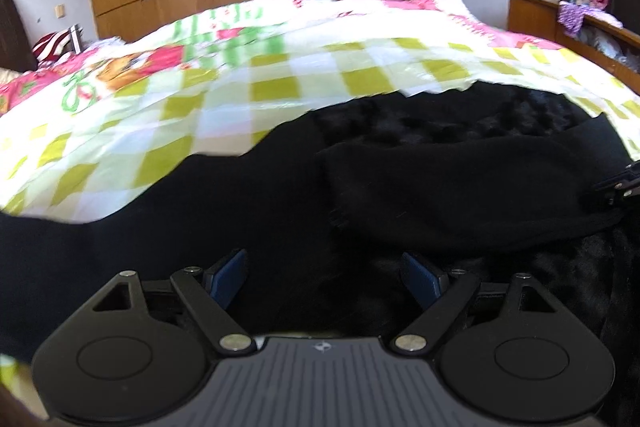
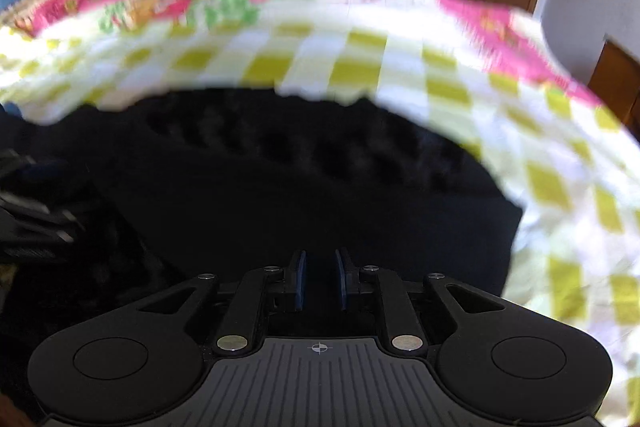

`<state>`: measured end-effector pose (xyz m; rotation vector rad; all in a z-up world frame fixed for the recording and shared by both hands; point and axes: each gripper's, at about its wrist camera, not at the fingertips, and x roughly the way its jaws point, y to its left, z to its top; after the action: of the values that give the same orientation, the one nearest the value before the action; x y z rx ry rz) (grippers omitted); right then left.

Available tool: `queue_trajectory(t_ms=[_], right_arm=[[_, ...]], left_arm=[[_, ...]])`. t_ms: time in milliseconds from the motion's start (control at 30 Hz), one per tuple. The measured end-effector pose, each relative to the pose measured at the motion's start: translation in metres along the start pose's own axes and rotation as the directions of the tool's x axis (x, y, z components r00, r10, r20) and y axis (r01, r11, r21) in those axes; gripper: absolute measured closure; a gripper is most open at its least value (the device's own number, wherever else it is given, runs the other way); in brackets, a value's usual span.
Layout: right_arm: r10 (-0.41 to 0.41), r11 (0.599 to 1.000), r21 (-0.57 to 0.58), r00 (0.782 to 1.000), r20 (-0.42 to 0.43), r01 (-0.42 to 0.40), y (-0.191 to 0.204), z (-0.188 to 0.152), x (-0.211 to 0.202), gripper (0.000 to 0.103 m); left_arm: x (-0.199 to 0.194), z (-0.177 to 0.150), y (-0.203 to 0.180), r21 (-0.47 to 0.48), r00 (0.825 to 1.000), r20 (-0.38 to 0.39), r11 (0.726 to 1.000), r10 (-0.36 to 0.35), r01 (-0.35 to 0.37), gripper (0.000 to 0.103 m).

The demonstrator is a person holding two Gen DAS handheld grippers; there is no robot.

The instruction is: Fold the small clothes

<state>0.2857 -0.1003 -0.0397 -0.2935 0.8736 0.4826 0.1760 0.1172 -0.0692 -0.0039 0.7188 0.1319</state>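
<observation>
- My left gripper [image 1: 324, 281] has its fingers spread wide, nothing between them; the black garment [image 1: 280, 211] lies on the bed [image 1: 248, 75] right under and ahead of them.
- My right gripper [image 2: 320, 279] has its fingers narrow, a slim gap showing. I cannot tell whether cloth is pinched there, since everything below is black.
- The garment spreads across the checked bedspread, a folded layer lying over its right part in the left view.
- Risk: black on black hides edges, so I might grab one layer or miss the hem.
- Risk: the loose bedspread could get caught along with the cloth and drag.
- Risk: uneven pulls from my two hands would skew the fold.
</observation>
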Motion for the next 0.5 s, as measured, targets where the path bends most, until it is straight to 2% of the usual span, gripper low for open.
queue_trajectory(t_ms=[33,67,200,333,433,500], right_arm=[[-0.014,1.000,-0.006,0.999,-0.034,0.014,0.003,0.002,0.006,0.087],[-0.031,1.000,0.005,0.999,-0.027,0.031,0.005,0.004,0.003,0.085],[-0.010,0.998,-0.053,0.998,0.062,0.013,0.033,0.019,-0.020,0.084],[0.113,0.983,-0.151,0.991,0.066,-0.102,0.086,0.043,-0.015,0.084],[0.214,0.960,-0.198,0.975,0.058,-0.199,0.122,0.057,-0.003,0.084],[0.197,0.959,-0.208,0.980,0.000,-0.193,0.133,0.056,0.016,0.084]], left_arm=[[-0.005,-0.003,0.006,-0.015,1.000,0.003,1.000,0.007,-0.006,0.006],[-0.012,-0.006,0.013,-0.038,1.000,0.009,0.999,0.006,-0.005,0.006],[-0.032,-0.018,0.035,-0.136,1.000,0.020,0.991,-0.014,0.016,0.006],[-0.046,-0.027,0.046,-0.123,0.998,0.020,0.991,0.061,-0.058,0.006],[-0.048,-0.038,0.060,-0.153,0.998,-0.012,0.987,0.055,-0.056,0.006],[-0.052,-0.044,0.068,-0.165,0.997,-0.013,0.984,0.070,-0.071,0.006]])
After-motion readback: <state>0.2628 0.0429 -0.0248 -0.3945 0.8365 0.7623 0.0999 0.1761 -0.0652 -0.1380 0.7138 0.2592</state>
